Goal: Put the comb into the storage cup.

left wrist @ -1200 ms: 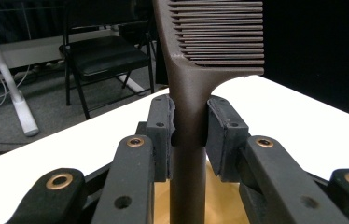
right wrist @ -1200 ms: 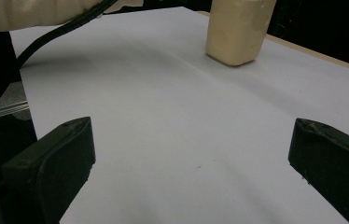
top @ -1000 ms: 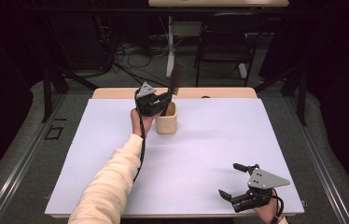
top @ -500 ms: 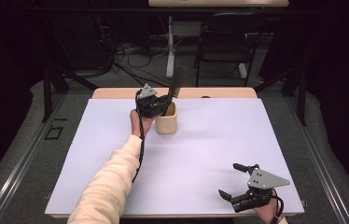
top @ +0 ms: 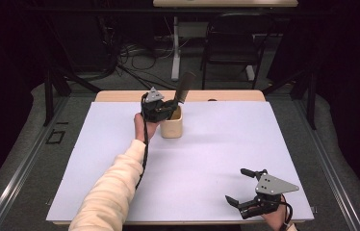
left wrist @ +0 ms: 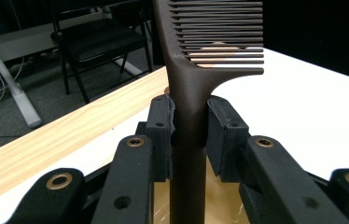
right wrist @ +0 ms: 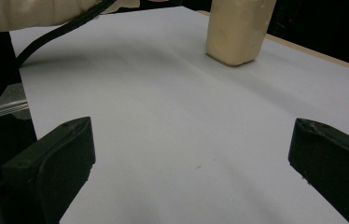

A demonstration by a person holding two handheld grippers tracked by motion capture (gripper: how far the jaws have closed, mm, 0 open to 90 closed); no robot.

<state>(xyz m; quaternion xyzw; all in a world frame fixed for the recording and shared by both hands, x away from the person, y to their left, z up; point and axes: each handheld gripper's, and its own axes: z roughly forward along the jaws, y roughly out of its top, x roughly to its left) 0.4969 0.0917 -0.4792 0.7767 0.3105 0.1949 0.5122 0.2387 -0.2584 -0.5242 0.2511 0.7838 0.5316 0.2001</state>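
white tabletop [top: 207, 159], far edge: my left gripper [left wrist: 189, 123] pinches the comb [left wrist: 196, 70] over the cup [top: 172, 126]; a slack grip could tip it out.

Cream sleeve [top: 108, 192]; black grippers, grey three-cornered plates, trailing cables.

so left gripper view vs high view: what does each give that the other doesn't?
Left gripper view alone: the pads clamped on the dark comb's handle, and its separate teeth. High view alone: the right gripper open near the table's front edge, and the sleeved left forearm. Both: the comb rising from the beige cup, the wooden strip, the chair behind.
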